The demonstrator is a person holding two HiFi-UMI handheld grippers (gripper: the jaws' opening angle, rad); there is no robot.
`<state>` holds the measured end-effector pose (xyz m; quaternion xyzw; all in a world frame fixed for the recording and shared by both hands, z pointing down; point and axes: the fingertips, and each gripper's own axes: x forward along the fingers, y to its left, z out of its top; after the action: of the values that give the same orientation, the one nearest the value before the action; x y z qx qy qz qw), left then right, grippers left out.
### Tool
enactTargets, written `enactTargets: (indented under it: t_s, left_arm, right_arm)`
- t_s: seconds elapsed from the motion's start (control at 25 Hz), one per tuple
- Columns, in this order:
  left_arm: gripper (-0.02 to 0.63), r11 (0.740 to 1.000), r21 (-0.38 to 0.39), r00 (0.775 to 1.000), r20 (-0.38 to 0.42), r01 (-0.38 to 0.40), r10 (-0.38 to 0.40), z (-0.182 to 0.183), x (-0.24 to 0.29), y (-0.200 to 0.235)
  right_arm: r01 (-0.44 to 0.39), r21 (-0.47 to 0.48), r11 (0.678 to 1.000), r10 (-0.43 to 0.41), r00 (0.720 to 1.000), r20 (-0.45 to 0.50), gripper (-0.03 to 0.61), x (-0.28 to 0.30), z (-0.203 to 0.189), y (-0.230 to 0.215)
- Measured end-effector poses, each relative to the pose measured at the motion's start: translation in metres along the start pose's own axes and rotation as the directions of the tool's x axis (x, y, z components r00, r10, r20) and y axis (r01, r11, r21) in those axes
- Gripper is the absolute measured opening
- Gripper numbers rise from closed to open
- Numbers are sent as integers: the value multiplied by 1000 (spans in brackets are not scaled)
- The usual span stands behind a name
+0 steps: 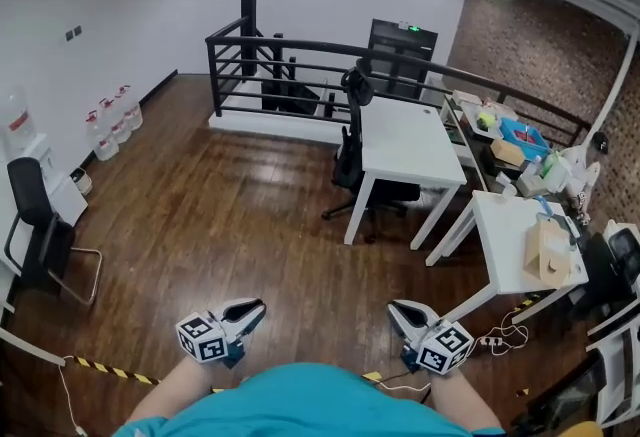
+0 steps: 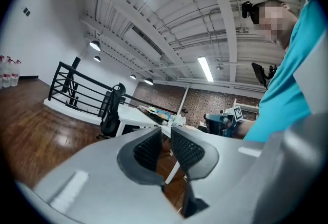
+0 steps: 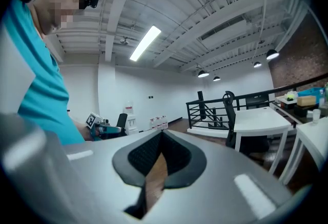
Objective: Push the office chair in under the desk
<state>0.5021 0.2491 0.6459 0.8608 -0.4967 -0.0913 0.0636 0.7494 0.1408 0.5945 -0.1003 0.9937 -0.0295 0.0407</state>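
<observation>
A black office chair [image 1: 350, 150] stands at the left side of a white desk [image 1: 405, 140] in the middle of the room, its wheeled base partly beneath the top. Both grippers hang close to the person's teal shirt, well short of the chair. My left gripper [image 1: 255, 308] has a narrow gap between its pads and nothing in it [image 2: 166, 129]. My right gripper [image 1: 398, 308] has its tips touching, empty [image 3: 162, 133]. The chair [image 2: 110, 110] and desk [image 2: 136, 114] show small in the left gripper view, and again as chair [image 3: 229, 115] and desk [image 3: 259, 118] in the right gripper view.
A black railing [image 1: 270, 55] runs behind the desk. A second white desk [image 1: 520, 235] with a cardboard box stands at the right, cables [image 1: 500, 335] on the floor beside it. A black visitor chair [image 1: 40, 235] and water bottles [image 1: 112, 120] line the left wall. Striped tape [image 1: 105, 367] crosses the floor.
</observation>
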Motion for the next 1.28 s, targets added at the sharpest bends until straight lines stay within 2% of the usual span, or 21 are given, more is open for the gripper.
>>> enactTargets:
  t_s: [0.08,0.36,0.48,0.6,1.28]
  left_arm:
    - [18,1000,-2,1000,20,-11,11,6,-13,-4]
    - [18,1000,0,999,46,-20,20,20,-87,8]
    - [18,999,26,998,52,-23,22,22,-106,20]
    - [18,999,3,998,57,-37,37,24,-113,28]
    - [18,1000,6,998,48,-30,30,29,-106,33]
  right_arm:
    - [1,-1,1000,-1,1000,3,0,1,-2,9]
    - [20,0,1000,-20,999,26,0,34,-11,65]
    - [27,0,1000,-27,999,27,0,49,-17,73]
    - [28,-7,1000,-27,999,27,0,57,-14,76]
    - [22,-7,1000,-22,1000,8,0,65,-11,72]
